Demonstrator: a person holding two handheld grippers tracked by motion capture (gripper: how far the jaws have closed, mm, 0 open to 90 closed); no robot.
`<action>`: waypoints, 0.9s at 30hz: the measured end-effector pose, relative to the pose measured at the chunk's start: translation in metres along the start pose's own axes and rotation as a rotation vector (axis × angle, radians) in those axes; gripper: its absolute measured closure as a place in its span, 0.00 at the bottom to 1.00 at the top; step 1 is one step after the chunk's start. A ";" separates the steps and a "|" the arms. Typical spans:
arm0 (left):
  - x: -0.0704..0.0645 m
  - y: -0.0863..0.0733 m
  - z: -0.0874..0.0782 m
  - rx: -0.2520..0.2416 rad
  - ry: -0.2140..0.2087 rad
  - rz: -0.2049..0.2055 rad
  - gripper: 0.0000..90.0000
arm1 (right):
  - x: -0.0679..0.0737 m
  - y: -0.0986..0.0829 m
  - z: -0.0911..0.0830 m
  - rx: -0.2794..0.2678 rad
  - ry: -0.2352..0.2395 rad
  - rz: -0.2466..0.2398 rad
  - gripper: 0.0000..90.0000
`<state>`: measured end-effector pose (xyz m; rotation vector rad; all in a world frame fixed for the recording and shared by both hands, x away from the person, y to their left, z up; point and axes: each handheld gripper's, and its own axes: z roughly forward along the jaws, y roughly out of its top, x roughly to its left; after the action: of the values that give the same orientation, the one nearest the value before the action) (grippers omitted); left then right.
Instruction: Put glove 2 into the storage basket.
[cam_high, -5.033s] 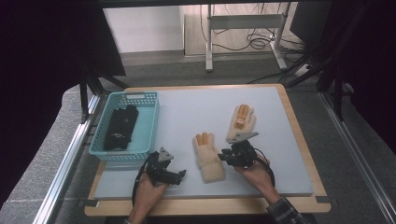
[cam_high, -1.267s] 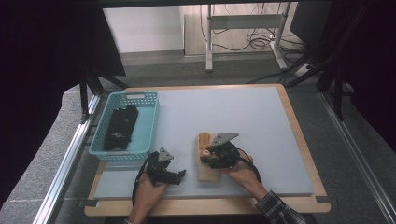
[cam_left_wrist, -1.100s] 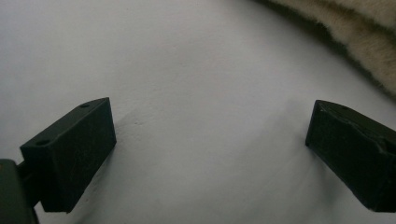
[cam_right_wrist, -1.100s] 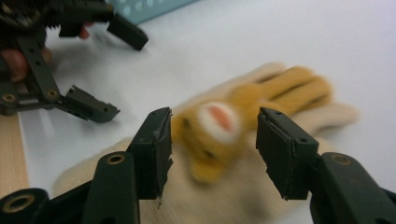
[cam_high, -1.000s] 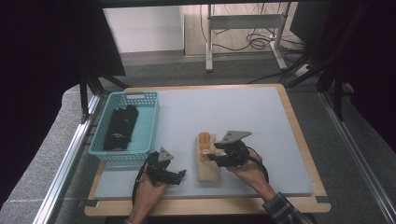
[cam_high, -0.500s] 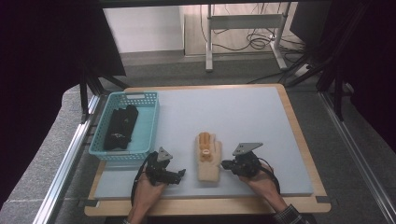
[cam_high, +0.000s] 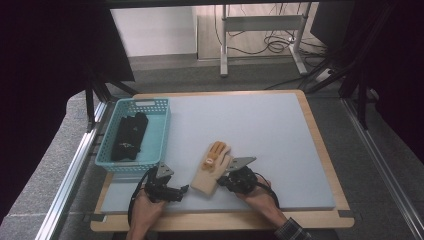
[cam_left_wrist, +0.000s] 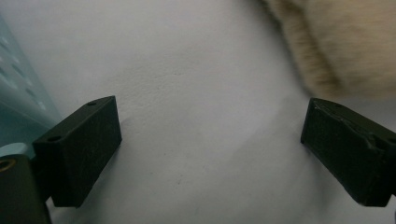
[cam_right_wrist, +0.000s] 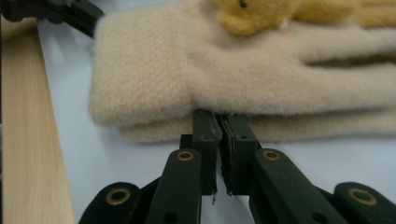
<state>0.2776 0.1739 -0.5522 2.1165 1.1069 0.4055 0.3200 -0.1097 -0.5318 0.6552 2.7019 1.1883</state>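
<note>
A white wall (cam_high: 155, 30), grey floor (cam_high: 260, 75) and metal table frame (cam_high: 260, 22) behind.

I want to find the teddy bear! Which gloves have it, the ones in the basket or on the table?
The beige gloves on the table, stacked as a pair, have it. The gloves in the basket are plain black.

High cam overhead; claw cams close-up, sharing beige glove (cam_high: 211, 169).

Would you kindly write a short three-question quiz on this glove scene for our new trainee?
1. True or false: the left gripper is open.
2. The right gripper touches: A) the basket B) the beige gloves C) nothing.
3. What lies in the basket?

Key: 1 true. 2 B; its jaws are shut at the edge of the stacked pair. 3 Dark gloves.
</note>
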 end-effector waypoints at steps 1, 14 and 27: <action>0.000 0.000 0.000 -0.001 0.000 0.001 0.06 | 0.000 0.000 0.000 0.000 0.000 0.000 0.93; -0.003 -0.004 0.001 -0.031 0.016 -0.017 0.05 | 0.000 0.006 -0.006 -0.023 -0.058 -0.027 0.88; -0.002 -0.004 0.000 -0.036 0.006 -0.029 0.05 | -0.056 -0.038 -0.068 -0.054 -0.254 0.084 0.57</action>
<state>0.2741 0.1741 -0.5553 2.0665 1.1244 0.4155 0.3383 -0.2025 -0.5159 0.8564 2.4469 1.1073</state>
